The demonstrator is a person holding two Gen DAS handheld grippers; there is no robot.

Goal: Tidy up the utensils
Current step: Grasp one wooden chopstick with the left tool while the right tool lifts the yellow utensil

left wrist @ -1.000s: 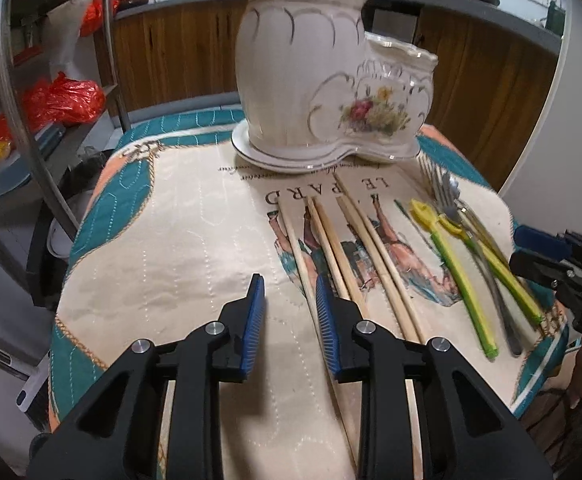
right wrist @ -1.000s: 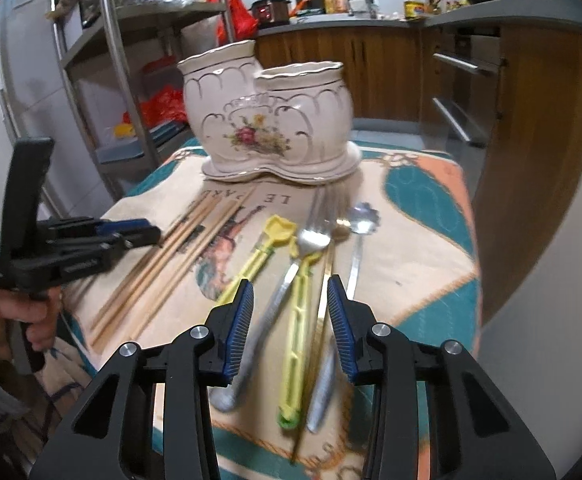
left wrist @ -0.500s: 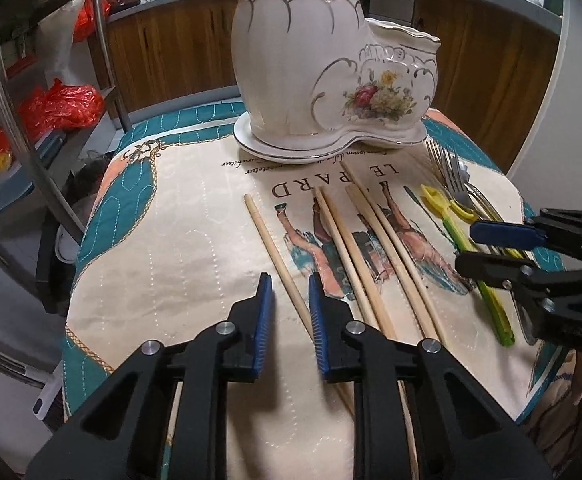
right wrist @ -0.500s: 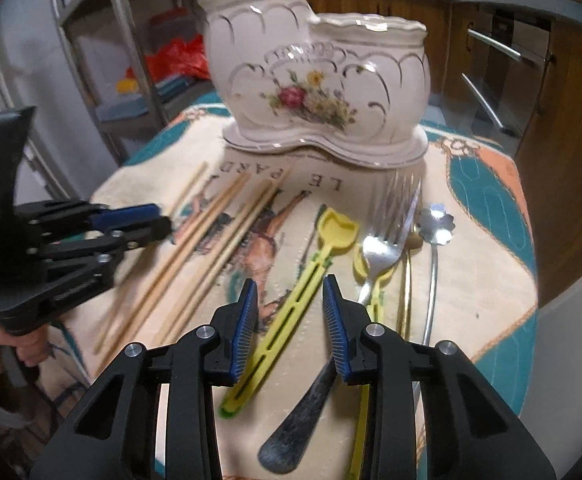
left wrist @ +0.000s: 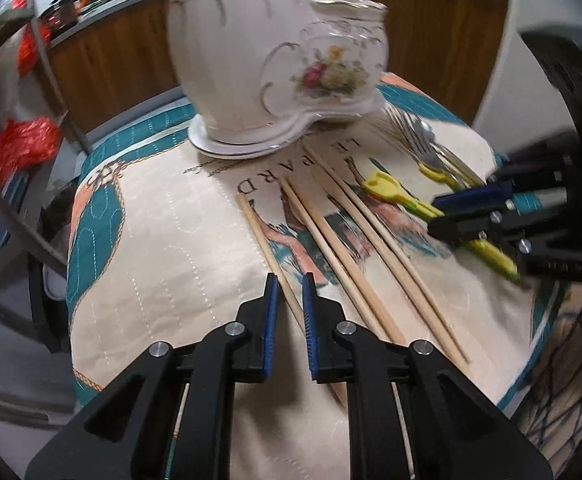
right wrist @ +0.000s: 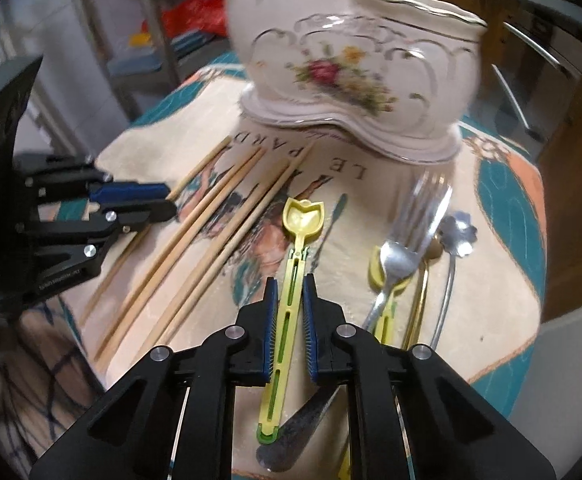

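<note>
I am working in a home kitchen. Beyond my tongs I see brown wooden cabinets (left wrist: 131,56) under a grey countertop (left wrist: 91,12) with pots and bottles on it. To the left of my tongs stands a metal shelf rack (right wrist: 131,20) with red plastic bags (left wrist: 19,144). Directly under my tongs is a small table with a quilted cloth (left wrist: 163,240), and on it a flowered ceramic holder (right wrist: 351,60).
</note>
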